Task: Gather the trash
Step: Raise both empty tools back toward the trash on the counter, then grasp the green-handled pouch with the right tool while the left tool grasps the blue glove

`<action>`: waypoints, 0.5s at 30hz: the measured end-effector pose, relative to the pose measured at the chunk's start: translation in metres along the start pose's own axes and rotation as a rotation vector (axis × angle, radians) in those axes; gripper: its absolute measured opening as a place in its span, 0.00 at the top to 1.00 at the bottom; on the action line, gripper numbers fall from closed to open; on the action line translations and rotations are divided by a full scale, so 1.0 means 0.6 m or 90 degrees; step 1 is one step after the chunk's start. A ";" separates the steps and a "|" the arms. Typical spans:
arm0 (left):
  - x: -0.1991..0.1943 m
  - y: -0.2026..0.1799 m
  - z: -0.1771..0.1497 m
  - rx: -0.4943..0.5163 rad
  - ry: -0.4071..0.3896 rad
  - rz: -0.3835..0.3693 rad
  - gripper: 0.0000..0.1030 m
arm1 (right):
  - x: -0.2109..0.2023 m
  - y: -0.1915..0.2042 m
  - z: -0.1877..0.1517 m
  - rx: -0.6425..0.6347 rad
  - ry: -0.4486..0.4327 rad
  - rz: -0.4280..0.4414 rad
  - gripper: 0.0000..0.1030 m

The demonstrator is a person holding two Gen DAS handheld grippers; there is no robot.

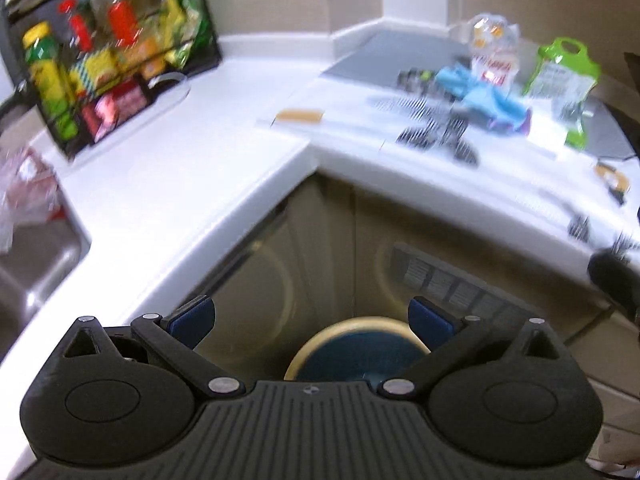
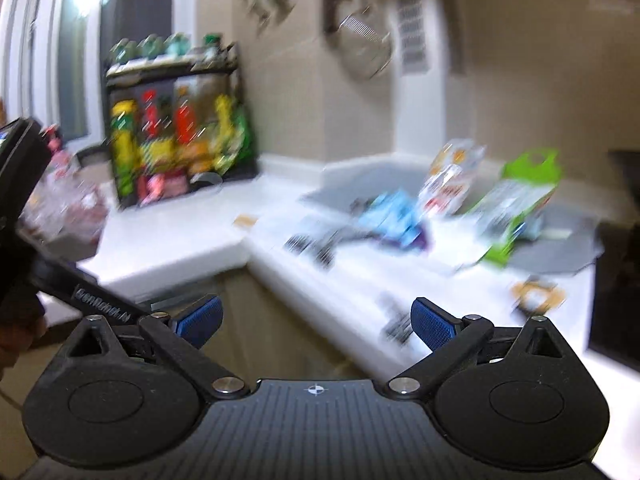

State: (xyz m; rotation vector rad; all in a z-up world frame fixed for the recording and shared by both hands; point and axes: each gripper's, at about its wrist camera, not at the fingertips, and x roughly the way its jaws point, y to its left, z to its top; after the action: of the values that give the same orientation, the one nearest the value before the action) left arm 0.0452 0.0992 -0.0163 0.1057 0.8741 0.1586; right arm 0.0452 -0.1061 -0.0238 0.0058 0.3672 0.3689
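Note:
Both views are motion-blurred. My left gripper (image 1: pixel 311 314) is open and empty, hanging in front of the cabinet below the white L-shaped counter (image 1: pixel 168 184). My right gripper (image 2: pixel 316 316) is open and empty too, near the counter's front edge. Trash lies on the counter's right arm: a crumpled blue wrapper (image 1: pixel 486 96) (image 2: pixel 394 216), a clear printed bag (image 1: pixel 494 46) (image 2: pixel 450 184), a green and white packet (image 1: pixel 564 80) (image 2: pixel 516 208), a small tan strip (image 1: pixel 301 116) and an orange-black scrap (image 1: pixel 612 178) (image 2: pixel 538 294). On the floor below the left gripper stands a round bin with a cream rim (image 1: pixel 356 346).
A black wire rack of bottles and packets (image 1: pixel 108 60) (image 2: pixel 176 132) stands at the counter's back left. A sink (image 1: pixel 28 268) with a plastic bag is at the far left. The other gripper's body (image 2: pixel 24 184) shows at the left edge. A strainer (image 2: pixel 366 48) hangs on the wall.

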 end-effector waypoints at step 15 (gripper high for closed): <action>0.034 -0.104 0.158 0.018 -0.069 0.007 0.00 | 0.200 -0.239 0.113 0.146 -0.049 -0.225 0.00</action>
State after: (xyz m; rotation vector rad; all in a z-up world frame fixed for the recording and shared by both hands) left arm 0.1371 0.0391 0.0187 0.1449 0.7681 0.1500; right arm 0.2233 -0.1935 -0.0129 0.1774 0.3251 -0.0247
